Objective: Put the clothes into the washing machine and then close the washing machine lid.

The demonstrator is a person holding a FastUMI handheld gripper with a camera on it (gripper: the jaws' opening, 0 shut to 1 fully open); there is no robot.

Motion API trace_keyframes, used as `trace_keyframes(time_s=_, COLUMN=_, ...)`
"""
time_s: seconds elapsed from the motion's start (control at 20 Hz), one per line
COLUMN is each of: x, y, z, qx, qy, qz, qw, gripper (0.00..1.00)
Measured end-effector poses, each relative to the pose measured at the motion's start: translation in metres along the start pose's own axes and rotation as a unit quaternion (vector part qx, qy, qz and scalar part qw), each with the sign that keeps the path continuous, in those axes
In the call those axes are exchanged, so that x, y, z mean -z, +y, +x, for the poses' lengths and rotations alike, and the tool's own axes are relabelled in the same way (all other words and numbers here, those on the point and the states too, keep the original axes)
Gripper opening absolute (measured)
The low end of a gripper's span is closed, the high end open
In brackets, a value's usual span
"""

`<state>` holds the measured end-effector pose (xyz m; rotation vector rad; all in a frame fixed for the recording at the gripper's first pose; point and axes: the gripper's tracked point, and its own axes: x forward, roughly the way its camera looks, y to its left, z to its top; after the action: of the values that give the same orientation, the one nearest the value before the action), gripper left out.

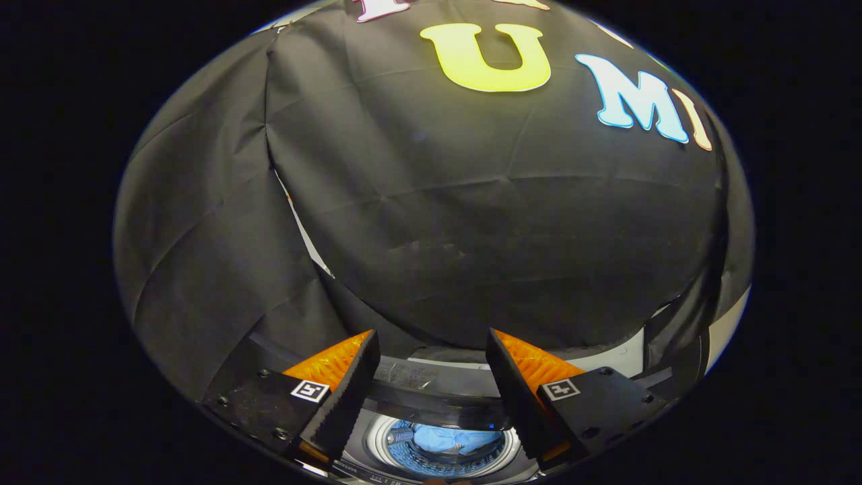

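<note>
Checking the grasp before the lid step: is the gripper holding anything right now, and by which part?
Nothing is held. The gripper is open, its fingers apart above the drum, with blue clothes inside.

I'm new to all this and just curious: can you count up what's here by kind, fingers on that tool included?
Gripper fingers, open, holding nothing: 2
Washing machines, beyond the fingers: 1
Blue clothes in its drum: 1 bundle
Total: 4
</note>
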<state>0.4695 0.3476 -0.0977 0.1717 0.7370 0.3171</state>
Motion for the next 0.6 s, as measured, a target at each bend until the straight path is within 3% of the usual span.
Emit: trace_keyframes(time_s=0.6, x=0.025, y=0.011, z=-0.031, qx=0.01, qy=-0.053, qz=-0.015, qw=0.998, gripper=0.99)
